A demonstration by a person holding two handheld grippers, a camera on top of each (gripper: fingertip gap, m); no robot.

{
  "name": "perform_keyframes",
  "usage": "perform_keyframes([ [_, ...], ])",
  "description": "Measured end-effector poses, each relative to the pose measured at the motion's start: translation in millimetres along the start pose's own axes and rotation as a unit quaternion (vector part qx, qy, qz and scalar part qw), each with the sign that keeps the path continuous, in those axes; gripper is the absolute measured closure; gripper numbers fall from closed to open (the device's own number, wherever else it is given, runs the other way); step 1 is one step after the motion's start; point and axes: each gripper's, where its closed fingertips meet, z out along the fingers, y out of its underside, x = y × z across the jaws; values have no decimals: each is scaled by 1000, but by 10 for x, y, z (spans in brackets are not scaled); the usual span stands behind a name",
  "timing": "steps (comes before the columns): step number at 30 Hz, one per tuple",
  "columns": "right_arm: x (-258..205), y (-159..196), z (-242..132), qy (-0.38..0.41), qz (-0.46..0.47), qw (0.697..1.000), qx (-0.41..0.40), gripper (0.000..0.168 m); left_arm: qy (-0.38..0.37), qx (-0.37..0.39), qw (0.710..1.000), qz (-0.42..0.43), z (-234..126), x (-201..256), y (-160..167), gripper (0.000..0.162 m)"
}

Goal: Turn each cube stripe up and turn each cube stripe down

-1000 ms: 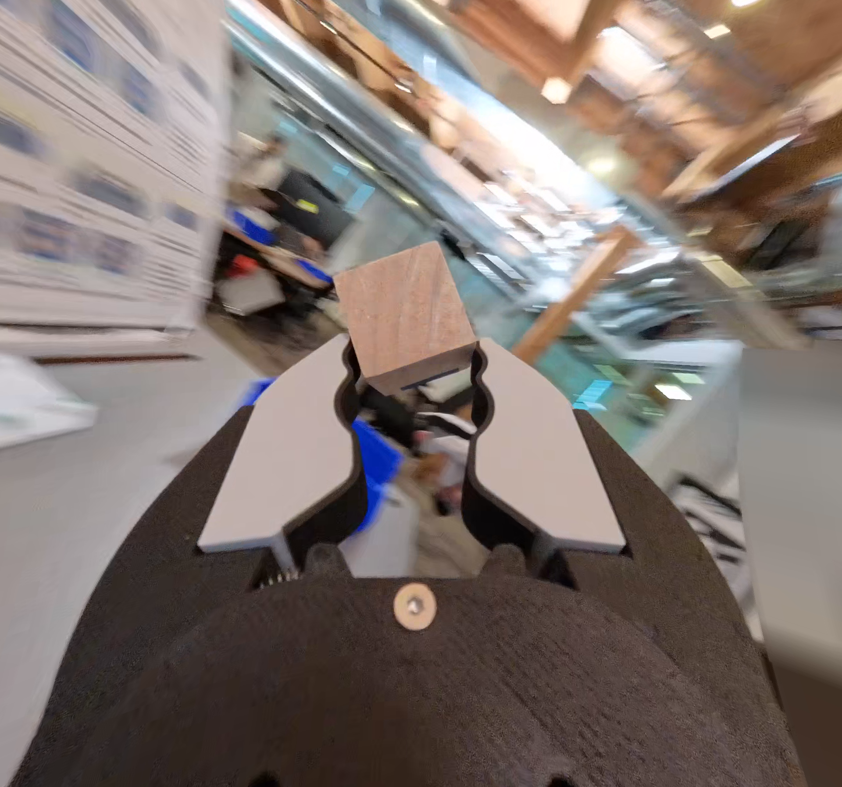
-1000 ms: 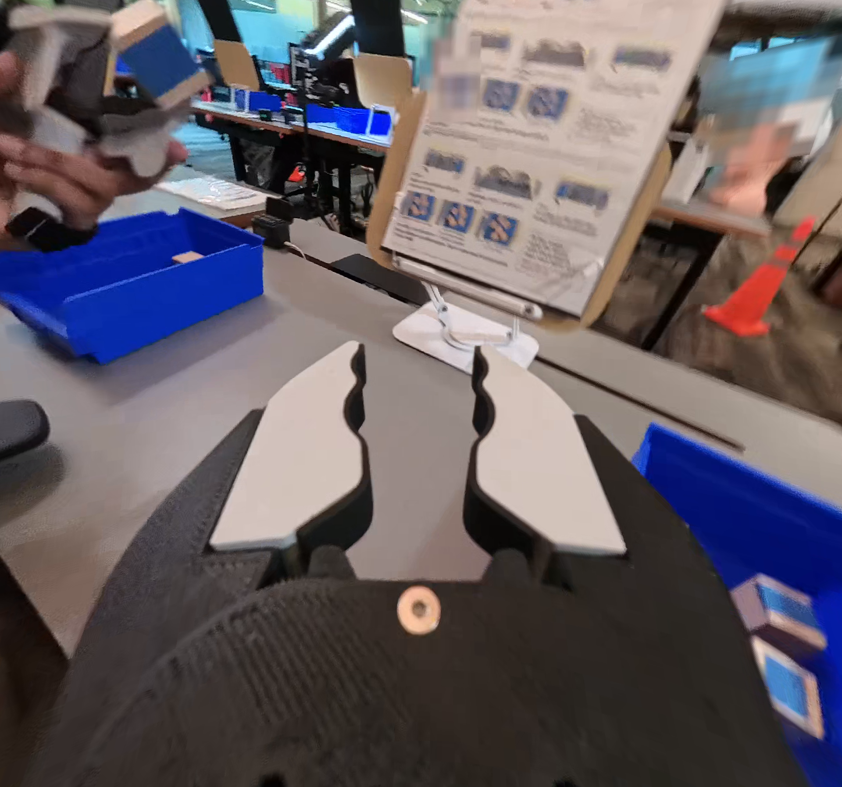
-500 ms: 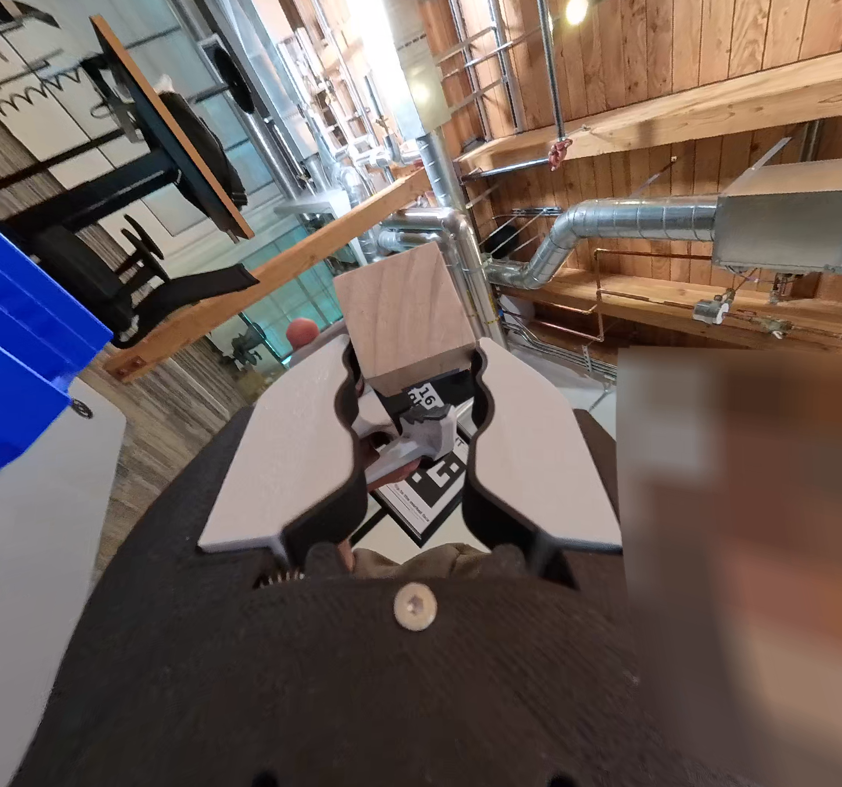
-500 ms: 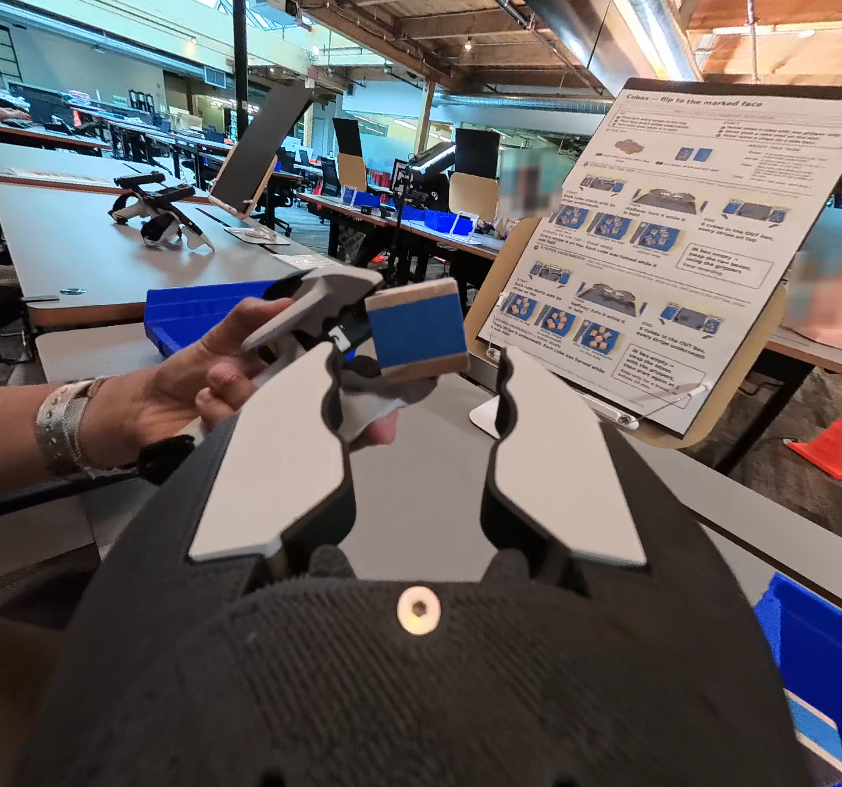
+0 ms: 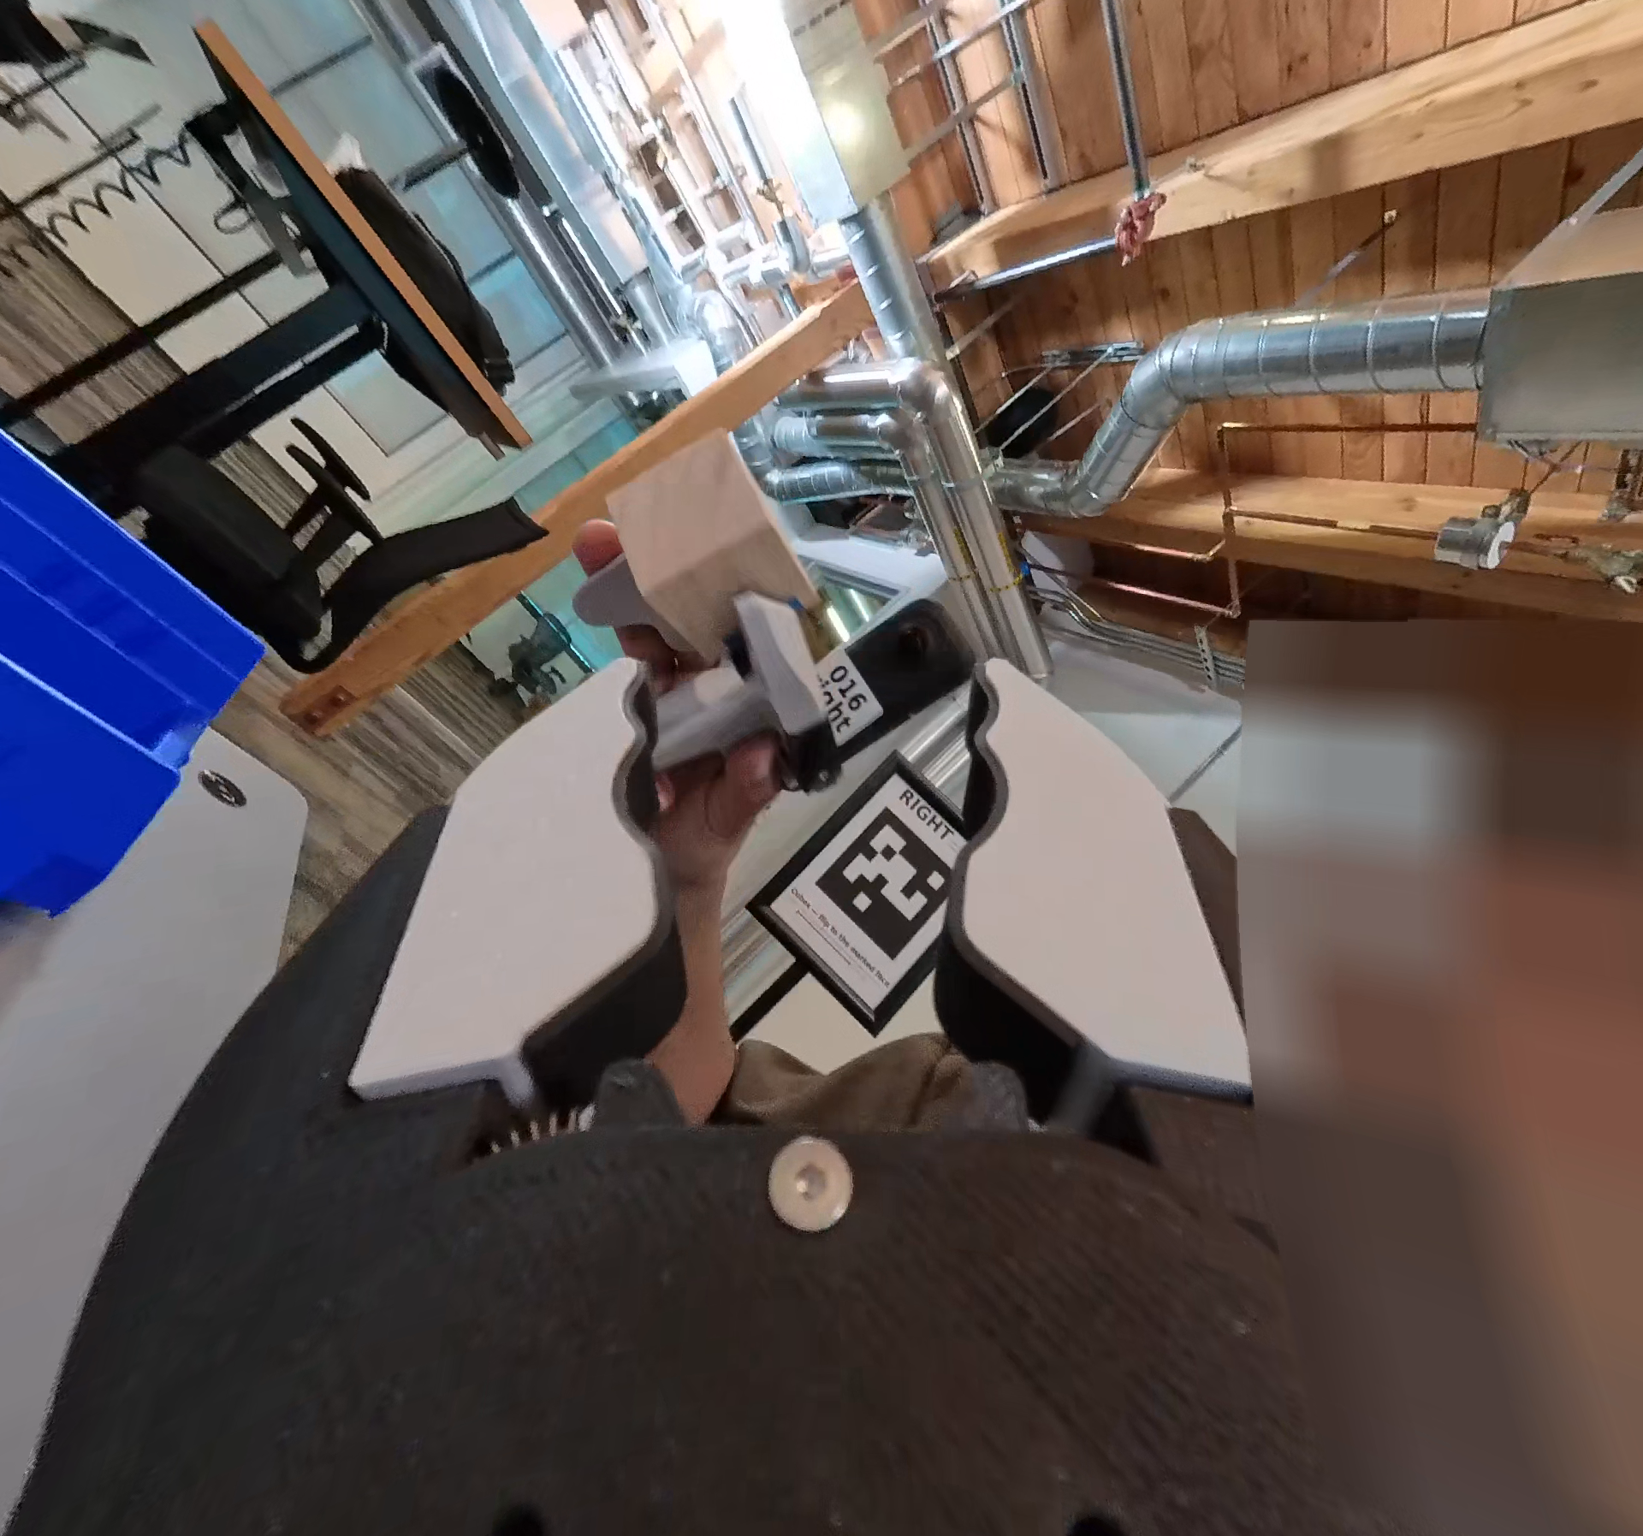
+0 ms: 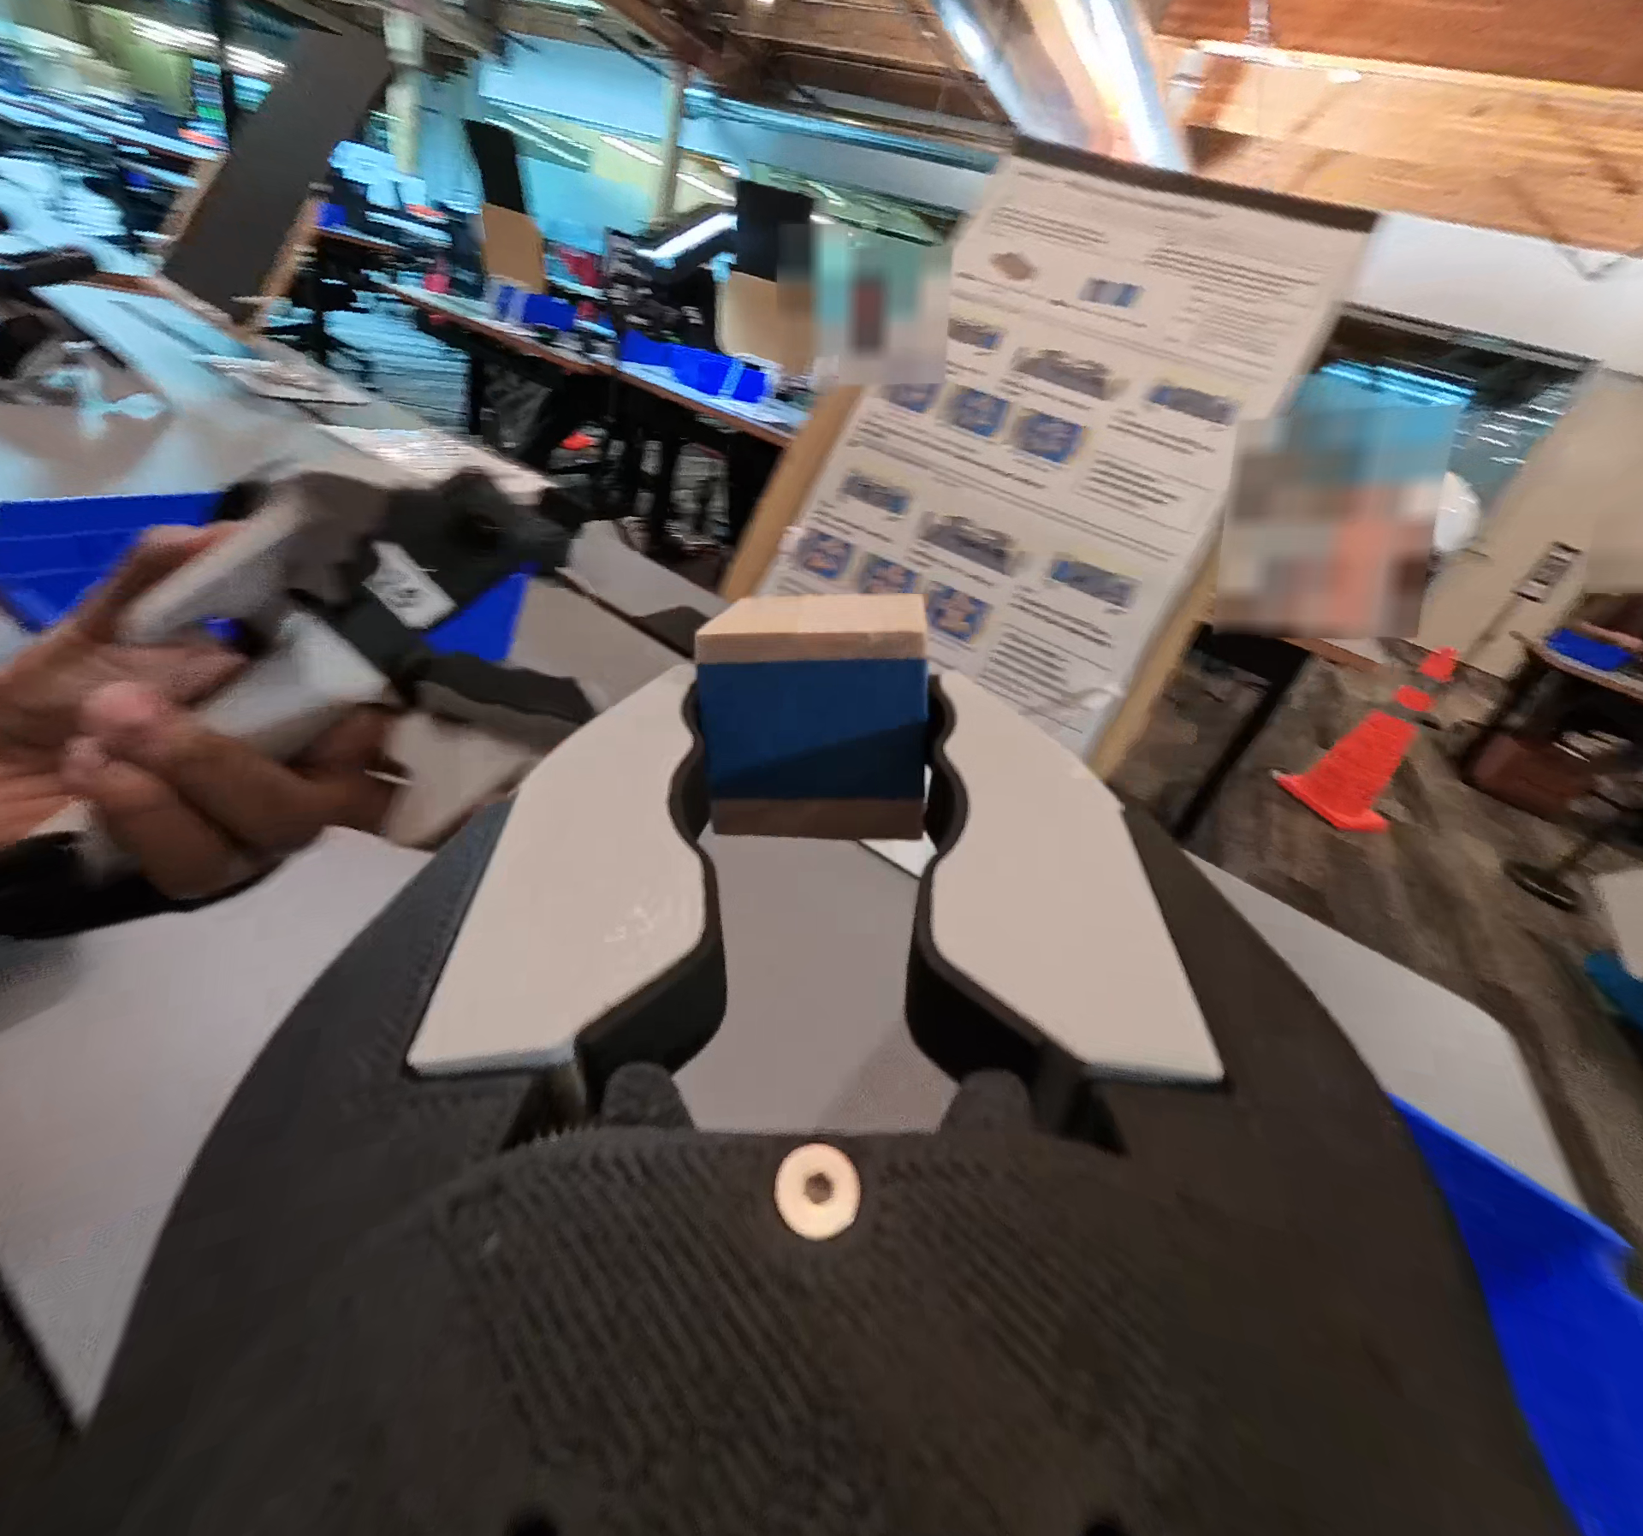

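I see the wooden cube [image 6: 811, 715], square-edged with a blue stripe facing my camera, pinched in my right hand-held gripper [image 6: 811, 738] above the grey bench [image 6: 160, 1004]. My left hand-held gripper [image 5: 805, 724], which gripped it a second ago, is now spread and empty. An instruction board [image 6: 1067, 462] stands behind.

R tongs [image 6: 811, 746] clamp cube [image 6: 811, 715], blue stripe facing cam.

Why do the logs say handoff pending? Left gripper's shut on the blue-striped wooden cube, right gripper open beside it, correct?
Not correct: the grippers are swapped. The right wrist view shows the right gripper shut on the blue-striped wooden cube; the left wrist view shows the left gripper open and empty, the cube beyond its fingertips.
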Motion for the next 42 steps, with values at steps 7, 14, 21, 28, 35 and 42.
perform_keyframes([
  [7,1532,1207,-570,200,66,951,-228,121,8,9,1000,-3,-29,37,-58,97],
  [14,1414,2355,-708,133,260,877,-382,122,1,-2,1000,-23,-9,-87,14,97],
  [21,1321,2939,-824,137,254,834,-470,121,2,10,999,-33,-47,-107,-19,100],
  [28,1248,3089,-824,128,260,824,-487,121,4,7,1000,-27,-31,-63,-16,100],
  [35,1258,3005,-802,123,259,832,-475,115,2,11,999,-34,-42,-82,-23,101],
  [42,1590,2287,-750,160,253,888,-348,116,2,30,1000,-1,-156,92,-252,100],
])
